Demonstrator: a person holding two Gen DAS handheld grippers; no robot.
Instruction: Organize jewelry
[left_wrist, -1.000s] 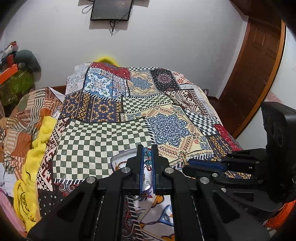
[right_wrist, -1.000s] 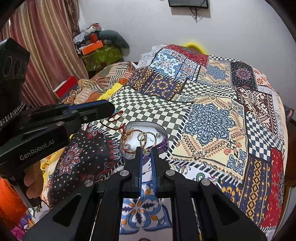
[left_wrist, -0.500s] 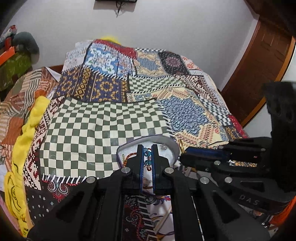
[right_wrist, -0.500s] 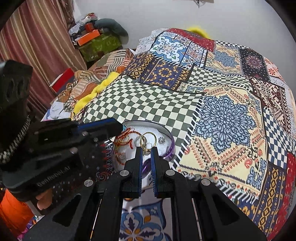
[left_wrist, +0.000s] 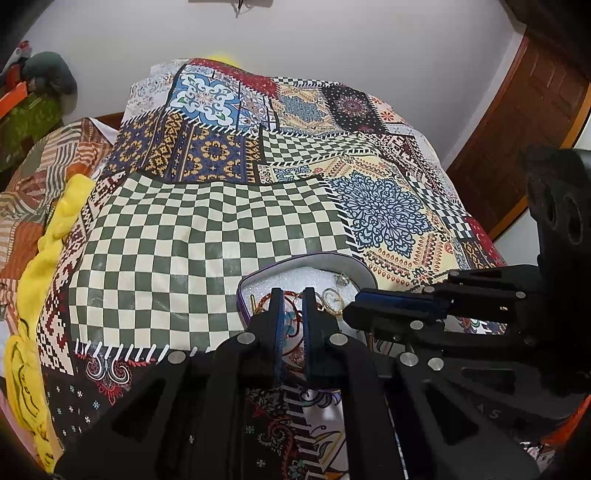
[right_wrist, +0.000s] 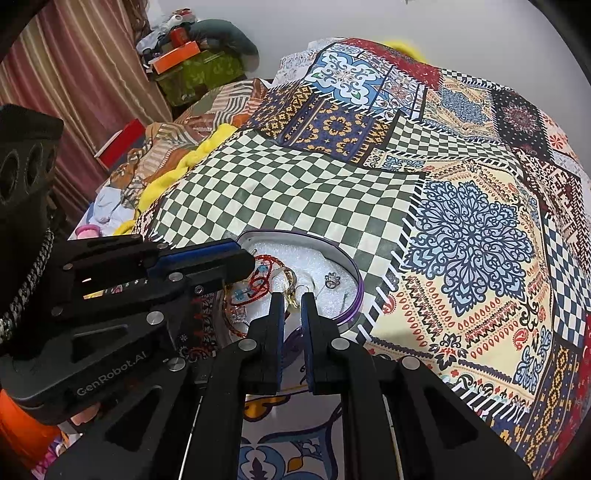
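Note:
A round purple-rimmed tin (right_wrist: 354, 284) with white foam lining lies on the patchwork bedspread; it also shows in the left wrist view (left_wrist: 362, 264). Inside it lie a red beaded necklace (right_wrist: 260, 282), gold hoop rings (right_wrist: 290, 278) and a small silver ring (right_wrist: 331, 279). My left gripper (left_wrist: 292, 295) is over the tin's near side, its jaws narrowly apart around the red and blue beaded necklace (left_wrist: 290, 321). My right gripper (right_wrist: 291, 299) is over the tin, its jaws narrowly apart around a gold hoop. In the left wrist view the right gripper's fingers (left_wrist: 391, 304) reach in from the right.
The patchwork bedspread (left_wrist: 207, 236) covers the bed. A yellow cloth (left_wrist: 40, 258) and striped bedding (right_wrist: 207, 110) lie along its left edge. A wooden door (left_wrist: 532, 129) stands at the right, curtains (right_wrist: 81, 74) and piled boxes (right_wrist: 184, 62) at the left.
Both grippers have moved forward and down over the tin, which now sits closer and larger in both views. The jewelry stays between their jaws.

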